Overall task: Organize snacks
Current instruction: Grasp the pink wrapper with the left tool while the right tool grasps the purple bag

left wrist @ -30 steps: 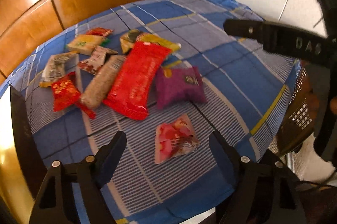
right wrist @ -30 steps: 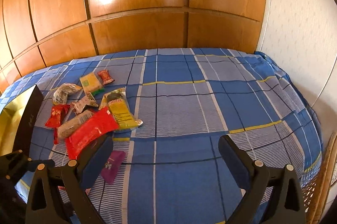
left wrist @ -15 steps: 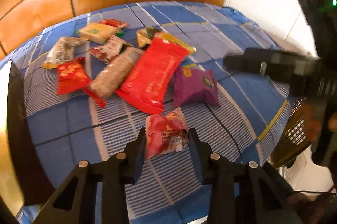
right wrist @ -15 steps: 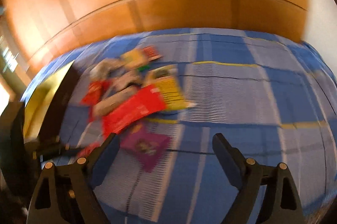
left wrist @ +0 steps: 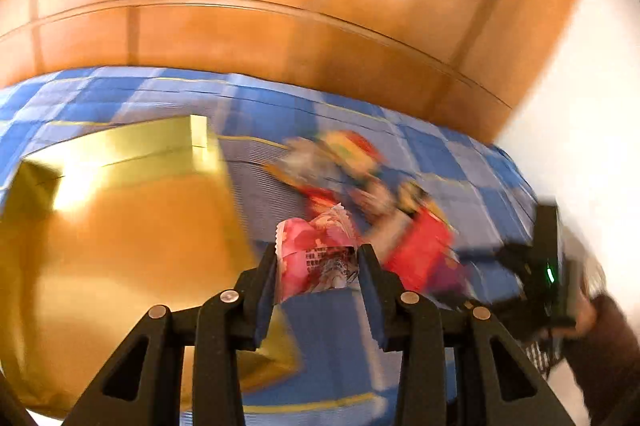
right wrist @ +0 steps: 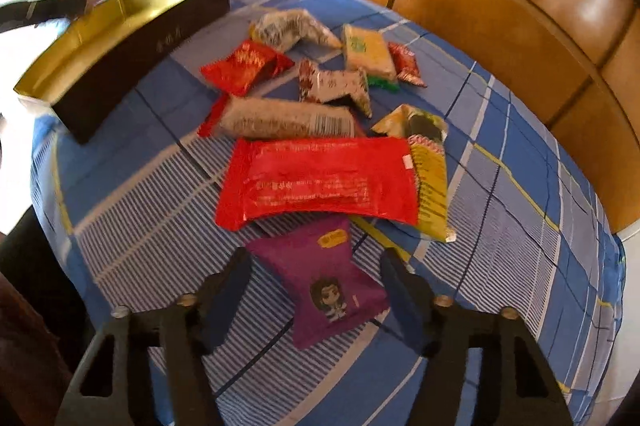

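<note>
— Blue plaid bedsheet [right wrist: 520, 226] covers the bed, wooden wall panels [right wrist: 500, 5] behind. What is nearest?

— Left tongs [left wrist: 318, 266] are clamped on a pink crinkly snack packet [left wrist: 316, 254], held above the sheet beside the gold-lined open box [left wrist: 120, 218]. Right tongs [right wrist: 316, 286] stand apart, their fingers on either side of a purple snack pouch [right wrist: 324, 282] lying on the sheet.

— And beyond the pouch?

— Just behind it a long red wrapper [right wrist: 320, 181], partly over a yellow packet [right wrist: 432, 181]. Then a speckled grain bar [right wrist: 280, 121], a small red packet [right wrist: 244, 65], a white-and-red packet [right wrist: 336, 85], and a pale yellow biscuit pack [right wrist: 368, 53]. The box's dark outer wall [right wrist: 140, 57] lies to the left of the pile.
</note>
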The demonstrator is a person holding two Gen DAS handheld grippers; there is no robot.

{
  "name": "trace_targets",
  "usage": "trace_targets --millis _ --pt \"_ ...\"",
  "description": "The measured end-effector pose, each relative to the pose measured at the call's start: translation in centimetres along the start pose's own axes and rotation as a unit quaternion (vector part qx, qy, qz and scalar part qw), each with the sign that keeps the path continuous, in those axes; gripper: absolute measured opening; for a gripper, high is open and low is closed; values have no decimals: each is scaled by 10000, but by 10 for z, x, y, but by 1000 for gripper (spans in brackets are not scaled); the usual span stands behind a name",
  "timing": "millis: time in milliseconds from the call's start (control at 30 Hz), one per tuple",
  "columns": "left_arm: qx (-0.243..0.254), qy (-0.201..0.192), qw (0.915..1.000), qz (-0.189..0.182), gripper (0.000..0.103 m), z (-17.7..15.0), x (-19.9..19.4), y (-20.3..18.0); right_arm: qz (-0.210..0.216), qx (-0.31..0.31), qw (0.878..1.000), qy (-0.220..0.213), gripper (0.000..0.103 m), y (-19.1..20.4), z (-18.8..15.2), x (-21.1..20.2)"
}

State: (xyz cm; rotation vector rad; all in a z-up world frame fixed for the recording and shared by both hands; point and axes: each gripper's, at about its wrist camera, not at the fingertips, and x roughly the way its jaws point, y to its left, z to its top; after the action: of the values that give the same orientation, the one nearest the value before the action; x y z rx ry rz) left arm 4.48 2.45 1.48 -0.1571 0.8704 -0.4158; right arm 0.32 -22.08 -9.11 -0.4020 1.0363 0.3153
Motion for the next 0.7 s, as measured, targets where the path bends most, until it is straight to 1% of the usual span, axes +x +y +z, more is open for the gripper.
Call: trace_targets --millis 33,67,100,167,333,433,500,567,600,633,667,700 --pt "-86 2 9999 139 39 4 1 11 -17 -19 10000 43 51 0 0 4" --pt "-176 1 9995 253 39 9 3 21 -13 -28 10000 93 42 1 1 8" --pt "-291 6 9990 350 39 14 7 31 41 -6 9999 96 40 0 -1 7" --pt "-604 129 9966 541 39 26 20 54 80 62 9999 82 39 -1 -2 6" --pt "-1069 350 9892 940 39 49 60 91 224 272 9993 86 38 -6 -5 6" --pt "-1150 433 9858 1146 40 62 86 101 250 343 9991 75 38 -6 -6 8" --pt "-1160 466 9853 1161 41 69 96 105 240 363 9990 68 38 -5 -6 8" --pt "-1175 438 9834 1309 47 72 101 105 245 385 9989 62 38 -5 -6 9" --pt "-1169 398 9837 1304 50 72 100 104 243 399 9989 54 38 -4 -6 9" --pt "-1168 359 9839 1301 57 72 98 104 244 399 9989 44 38 -4 -6 9" --pt "-1165 295 9835 1356 61 70 94 102 246 401 9989 37 38 -4 -6 10" --pt "-1148 232 9827 1432 61 66 88 99 249 413 9988 30 38 -4 -6 10"
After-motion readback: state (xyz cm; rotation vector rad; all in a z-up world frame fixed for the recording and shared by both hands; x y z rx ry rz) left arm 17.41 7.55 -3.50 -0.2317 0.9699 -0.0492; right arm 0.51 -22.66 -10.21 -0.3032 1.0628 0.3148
